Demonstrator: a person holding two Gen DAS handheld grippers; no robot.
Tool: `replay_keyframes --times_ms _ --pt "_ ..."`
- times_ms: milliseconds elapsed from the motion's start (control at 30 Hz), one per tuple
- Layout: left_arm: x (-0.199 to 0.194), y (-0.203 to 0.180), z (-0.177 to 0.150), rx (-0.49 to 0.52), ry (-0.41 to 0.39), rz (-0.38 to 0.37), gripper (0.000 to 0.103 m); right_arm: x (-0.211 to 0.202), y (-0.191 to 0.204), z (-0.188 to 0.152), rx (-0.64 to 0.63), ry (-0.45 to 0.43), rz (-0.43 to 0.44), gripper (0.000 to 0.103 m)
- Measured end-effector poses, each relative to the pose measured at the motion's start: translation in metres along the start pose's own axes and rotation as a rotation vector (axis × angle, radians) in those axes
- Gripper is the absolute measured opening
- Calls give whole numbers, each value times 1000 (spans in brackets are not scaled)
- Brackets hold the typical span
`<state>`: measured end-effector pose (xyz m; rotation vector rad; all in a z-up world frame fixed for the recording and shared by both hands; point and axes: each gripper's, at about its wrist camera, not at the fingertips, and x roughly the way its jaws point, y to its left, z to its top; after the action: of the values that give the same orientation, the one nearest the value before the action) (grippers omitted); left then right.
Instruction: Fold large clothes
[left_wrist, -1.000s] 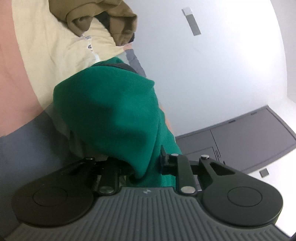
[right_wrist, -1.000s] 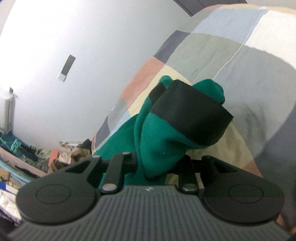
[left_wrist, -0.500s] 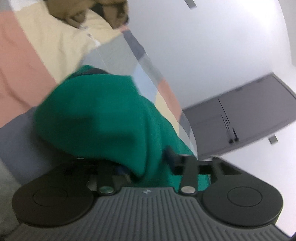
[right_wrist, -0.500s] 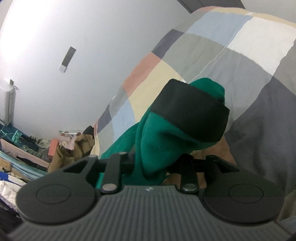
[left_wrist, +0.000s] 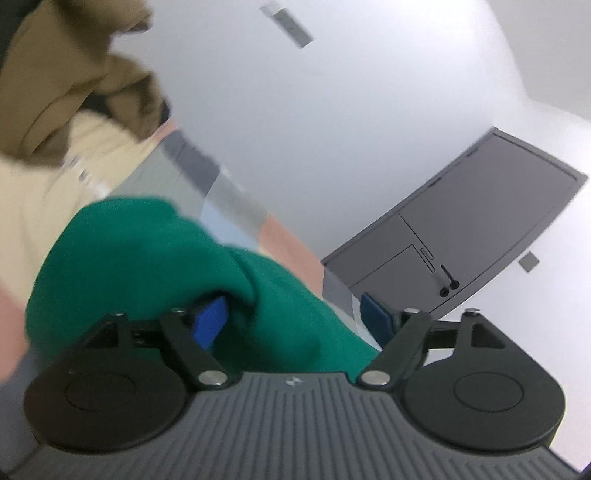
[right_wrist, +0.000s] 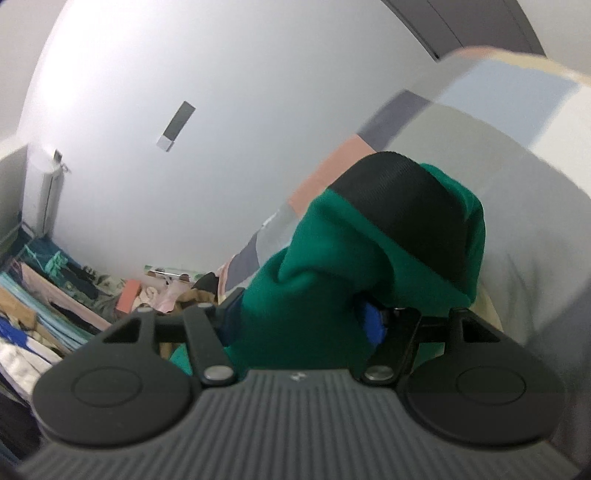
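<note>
A green garment (left_wrist: 147, 251) lies bunched on the patchwork bedspread (left_wrist: 37, 206). In the left wrist view my left gripper (left_wrist: 293, 323) has its jaws opening. The cloth still sits between them and drapes over the left blue pad (left_wrist: 210, 325), while the right pad (left_wrist: 376, 321) stands free of it. In the right wrist view the green garment (right_wrist: 314, 288) ends in a black ribbed cuff (right_wrist: 402, 199). My right gripper (right_wrist: 301, 321) is opening too, with this bunch loose between its blue pads (right_wrist: 373, 325).
A brown garment (left_wrist: 66, 81) lies heaped at the far end of the bed. A grey door (left_wrist: 480, 221) is set in the white wall. Beyond the bedspread (right_wrist: 498, 155), a pile of mixed clothes (right_wrist: 55, 295) fills the lower left of the right wrist view.
Both grippers were shut on the green cloth and have spread their jaws, so the blue pads now show. Both have lifted, and the left one has rolled.
</note>
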<state>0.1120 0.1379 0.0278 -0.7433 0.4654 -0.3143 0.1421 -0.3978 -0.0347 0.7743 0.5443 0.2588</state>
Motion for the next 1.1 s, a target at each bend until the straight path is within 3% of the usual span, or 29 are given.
replay_keyframes --times_ms 133,200,467,867,1100 --pt "33 -4 4 117 -2 92 83 25 4 8 -59 -10 -9 68" --pt "47 -2 3 173 -15 121 83 35 7 10 -115 -19 -10 75" --pt "116 13 5 278 36 215 83 90 -4 20 -210 -30 -49 77" --pt "179 53 15 234 85 224 85 186 -40 27 -271 17 -157 86" --pt "179 48 17 251 93 231 85 187 -37 26 -297 16 -170 86"
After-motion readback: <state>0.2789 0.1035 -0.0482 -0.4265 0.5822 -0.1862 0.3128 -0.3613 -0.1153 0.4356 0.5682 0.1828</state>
